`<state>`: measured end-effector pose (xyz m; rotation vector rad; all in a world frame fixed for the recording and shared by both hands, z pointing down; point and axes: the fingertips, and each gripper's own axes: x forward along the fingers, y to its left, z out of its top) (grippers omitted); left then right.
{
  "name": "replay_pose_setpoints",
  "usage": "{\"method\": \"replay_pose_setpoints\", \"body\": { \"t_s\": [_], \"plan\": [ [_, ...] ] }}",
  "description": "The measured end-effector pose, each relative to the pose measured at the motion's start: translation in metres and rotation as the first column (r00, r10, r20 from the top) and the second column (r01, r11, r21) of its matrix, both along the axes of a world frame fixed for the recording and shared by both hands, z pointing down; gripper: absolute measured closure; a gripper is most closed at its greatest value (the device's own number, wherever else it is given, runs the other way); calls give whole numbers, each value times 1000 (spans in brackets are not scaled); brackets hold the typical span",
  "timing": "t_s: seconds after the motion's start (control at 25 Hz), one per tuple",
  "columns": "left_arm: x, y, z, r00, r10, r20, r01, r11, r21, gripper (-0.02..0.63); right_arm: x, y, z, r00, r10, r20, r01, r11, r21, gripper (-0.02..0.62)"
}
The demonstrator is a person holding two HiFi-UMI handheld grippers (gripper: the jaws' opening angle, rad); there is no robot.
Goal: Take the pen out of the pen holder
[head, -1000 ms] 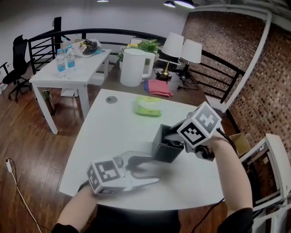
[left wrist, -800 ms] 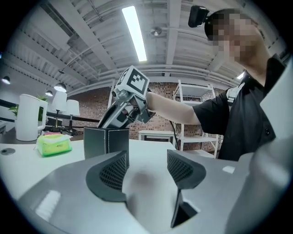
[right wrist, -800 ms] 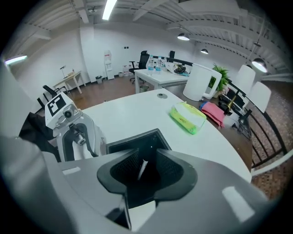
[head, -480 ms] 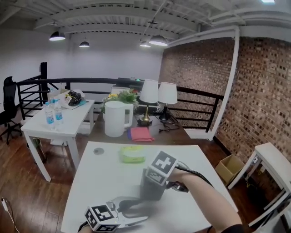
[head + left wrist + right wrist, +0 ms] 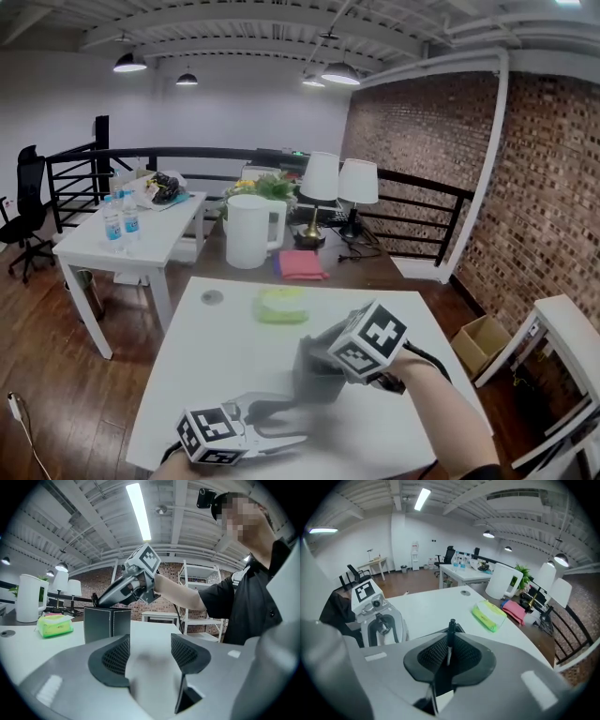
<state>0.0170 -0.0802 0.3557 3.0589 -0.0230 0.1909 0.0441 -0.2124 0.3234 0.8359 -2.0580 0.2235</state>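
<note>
Over the white table (image 5: 234, 347), brick wall (image 5: 544, 187) beyond, right claw (image 5: 449, 641) just closed on pen (image 5: 451, 626); left claw (image 5: 150, 652) gapes empty.

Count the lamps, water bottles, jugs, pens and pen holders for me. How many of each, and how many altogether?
lamps: 2
water bottles: 2
white jug: 1
pen: 1
pen holder: 1
total: 7
</note>
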Motion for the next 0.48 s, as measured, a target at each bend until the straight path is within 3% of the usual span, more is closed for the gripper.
{"method": "replay_pose_setpoints", "body": {
  "t_s": [0.2,0.36,0.48],
  "plan": [
    [-2,-1,2,1000,-9,0,9,1000,-1,330,-4,8,-61,989,-51,138,29,987,156,537],
    [-1,-12,5,998,-59,8,59,998,-11,331,19,18,-116,984,-47,169,-10,948,319,537],
    [0,-15,7,997,-76,12,76,997,-16,331,57,25,-129,988,9,157,-66,929,365,535]
  ]
}}
